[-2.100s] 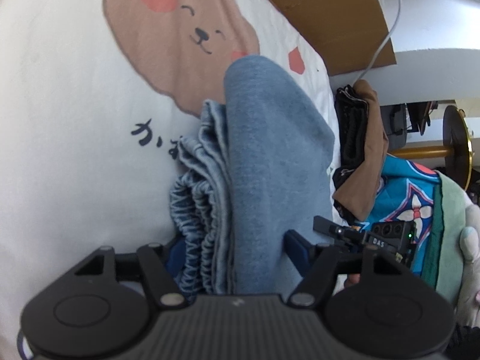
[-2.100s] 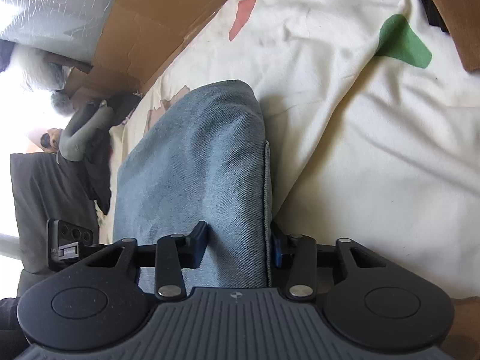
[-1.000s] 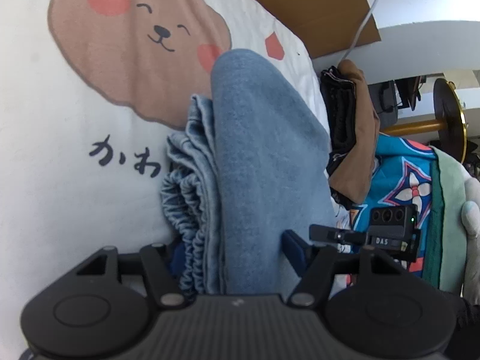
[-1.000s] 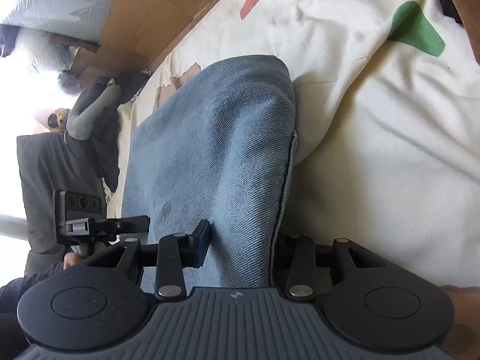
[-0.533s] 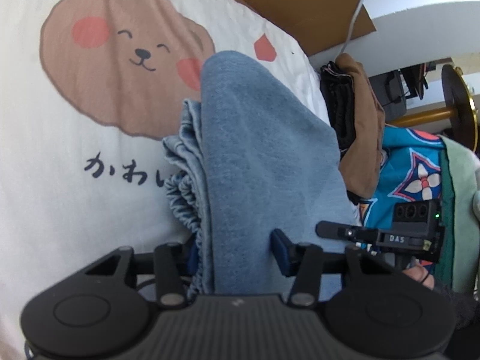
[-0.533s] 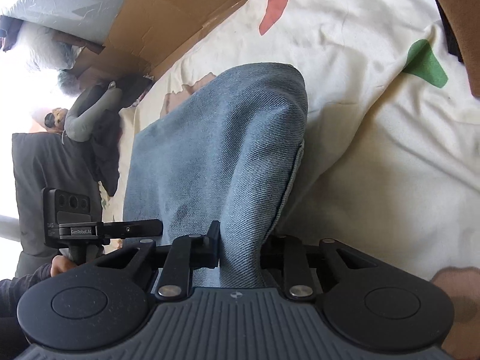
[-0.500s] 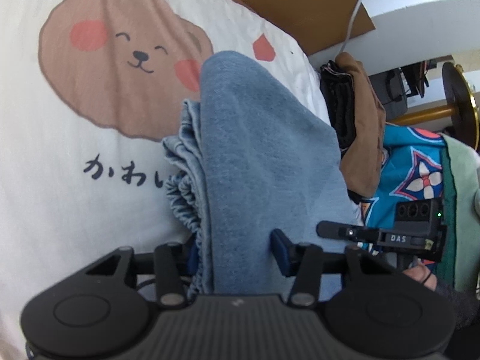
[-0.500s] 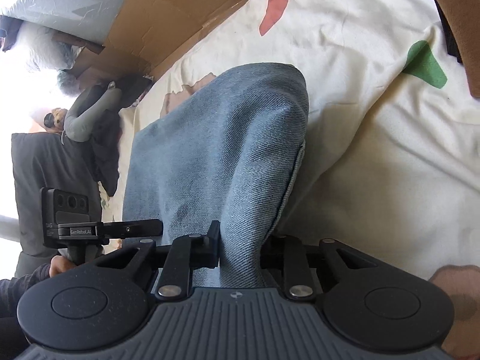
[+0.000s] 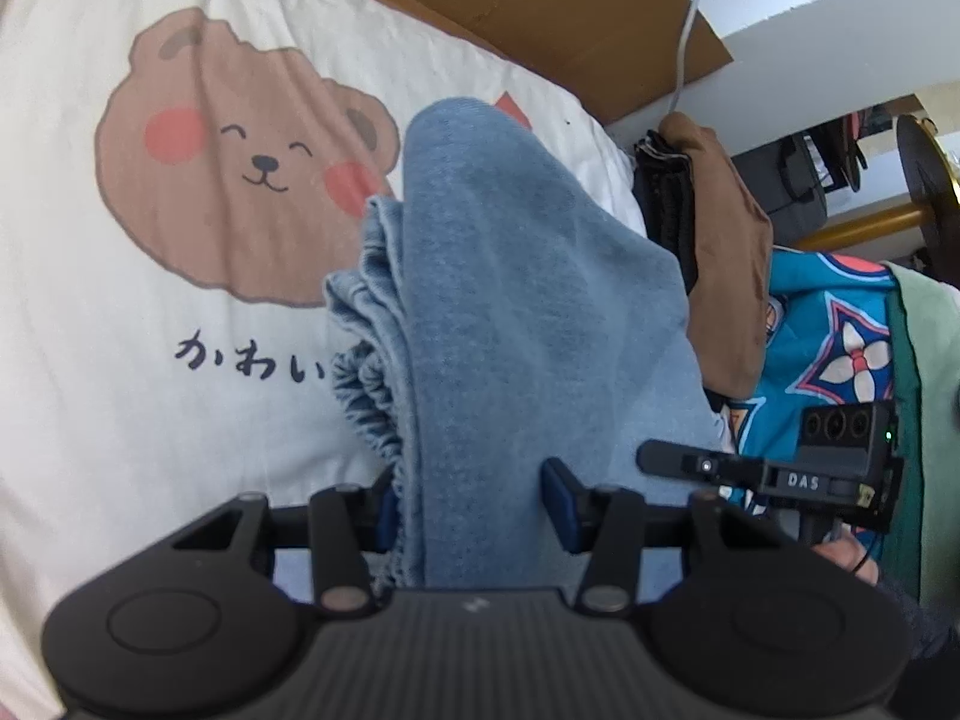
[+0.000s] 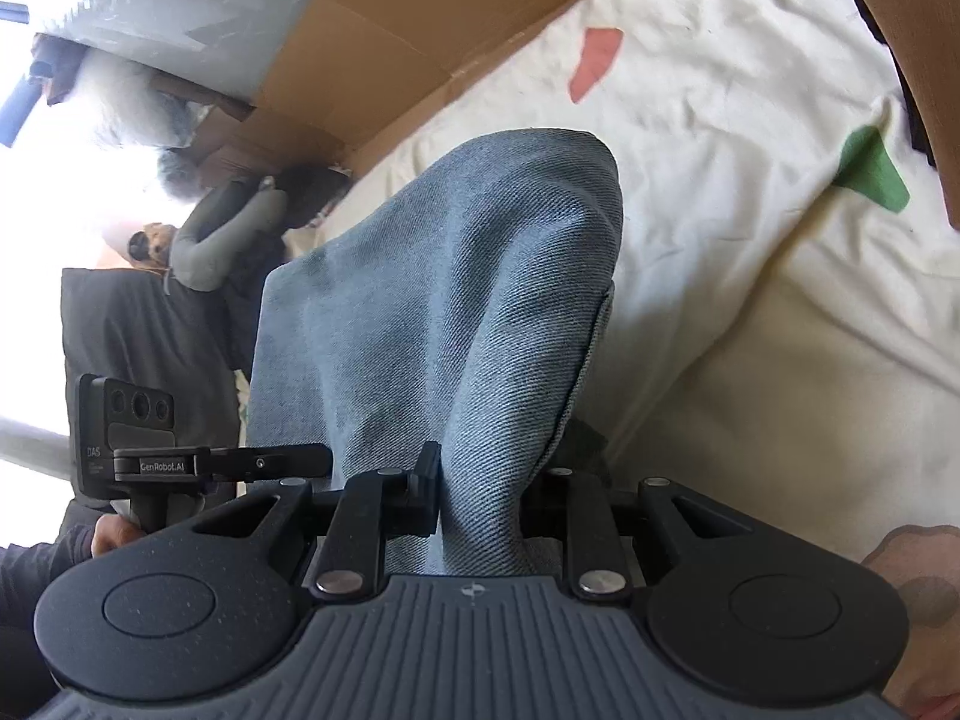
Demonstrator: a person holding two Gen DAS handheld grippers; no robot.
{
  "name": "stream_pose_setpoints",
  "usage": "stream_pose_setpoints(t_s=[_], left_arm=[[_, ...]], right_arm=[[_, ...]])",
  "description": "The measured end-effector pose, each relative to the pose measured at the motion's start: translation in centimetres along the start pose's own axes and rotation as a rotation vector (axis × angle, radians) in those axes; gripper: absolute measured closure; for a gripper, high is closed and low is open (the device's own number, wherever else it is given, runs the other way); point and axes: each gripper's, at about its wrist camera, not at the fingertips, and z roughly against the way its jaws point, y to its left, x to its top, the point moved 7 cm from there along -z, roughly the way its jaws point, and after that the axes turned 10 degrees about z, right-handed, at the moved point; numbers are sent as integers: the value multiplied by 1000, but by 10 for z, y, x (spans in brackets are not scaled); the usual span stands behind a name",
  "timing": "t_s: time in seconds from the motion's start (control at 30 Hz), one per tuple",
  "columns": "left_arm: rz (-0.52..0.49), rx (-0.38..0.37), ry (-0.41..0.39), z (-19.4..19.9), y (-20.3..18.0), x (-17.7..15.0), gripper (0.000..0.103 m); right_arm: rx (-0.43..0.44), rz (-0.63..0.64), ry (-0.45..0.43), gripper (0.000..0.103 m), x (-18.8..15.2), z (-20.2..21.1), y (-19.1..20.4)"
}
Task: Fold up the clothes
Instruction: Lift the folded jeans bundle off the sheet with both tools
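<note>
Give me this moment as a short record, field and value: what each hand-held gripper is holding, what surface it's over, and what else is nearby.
garment: blue denim garment, folded in layers, elastic waistband bunched at one edge
left hand-held gripper: shut on the denim near the waistband
right hand-held gripper: shut on the other end of the denim
surface: cream bedsheet printed with a bear face
beside garment: brown cloth lying over dark clothes
background: cardboard box along the far edge of the bed
task stage: fold held in both grippers, not yet released

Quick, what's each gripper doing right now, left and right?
Left gripper: shut on the folded blue denim garment, at its elastic-waist end.
Right gripper: shut on the same garment, pinching a bunched fold.
</note>
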Motion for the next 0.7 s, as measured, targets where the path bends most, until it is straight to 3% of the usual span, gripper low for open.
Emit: stream_pose_setpoints(t_s=[0.4, 0.7], left_arm=[[-49, 28, -27, 24, -47, 9, 53], [-68, 10, -55, 39, -87, 15, 53]], right_arm=[[53, 71, -91, 81, 20, 40, 18], [46, 170, -145, 81, 46, 82, 40]])
